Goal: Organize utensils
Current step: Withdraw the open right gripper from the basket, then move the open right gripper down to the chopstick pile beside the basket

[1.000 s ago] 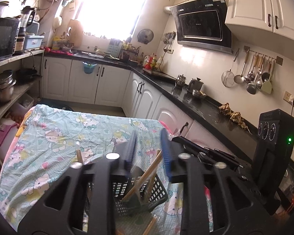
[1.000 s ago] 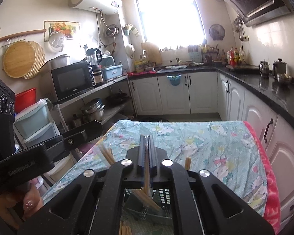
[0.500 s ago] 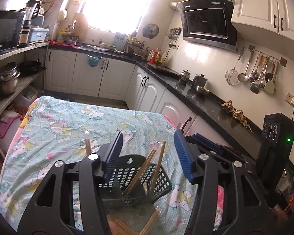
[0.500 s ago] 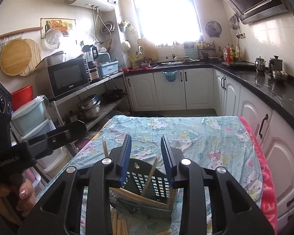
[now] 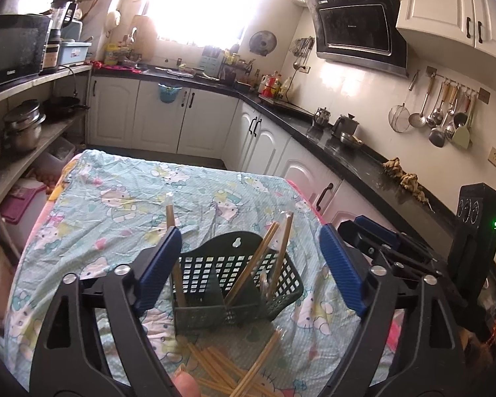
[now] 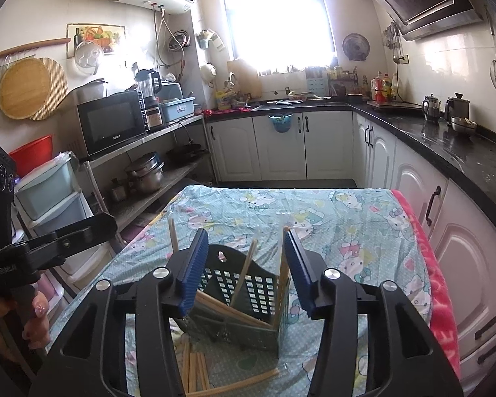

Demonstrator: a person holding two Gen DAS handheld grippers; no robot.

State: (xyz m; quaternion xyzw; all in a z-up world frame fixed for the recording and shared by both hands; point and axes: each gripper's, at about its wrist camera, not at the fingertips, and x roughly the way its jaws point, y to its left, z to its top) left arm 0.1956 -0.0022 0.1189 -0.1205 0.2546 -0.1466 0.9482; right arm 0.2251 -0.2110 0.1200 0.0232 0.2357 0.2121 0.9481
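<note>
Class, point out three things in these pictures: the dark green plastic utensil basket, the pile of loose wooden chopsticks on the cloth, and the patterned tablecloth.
Dark green plastic utensil basket (image 5: 238, 248): left wrist view, arched back panel.
Loose wooden chopsticks (image 5: 221, 369): left wrist view, middle of the pile.
Patterned tablecloth (image 6: 357, 231): right wrist view, bare stretch beyond the basket.

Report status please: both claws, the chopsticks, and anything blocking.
Left claw and right claw open, just widened, holding nothing. Several chopsticks stand in green basket; loose chopsticks lie on the cloth before it. Nothing blocking.

The microwave (image 6: 110, 125) reads "Galanz"; other labels are illegible.
</note>
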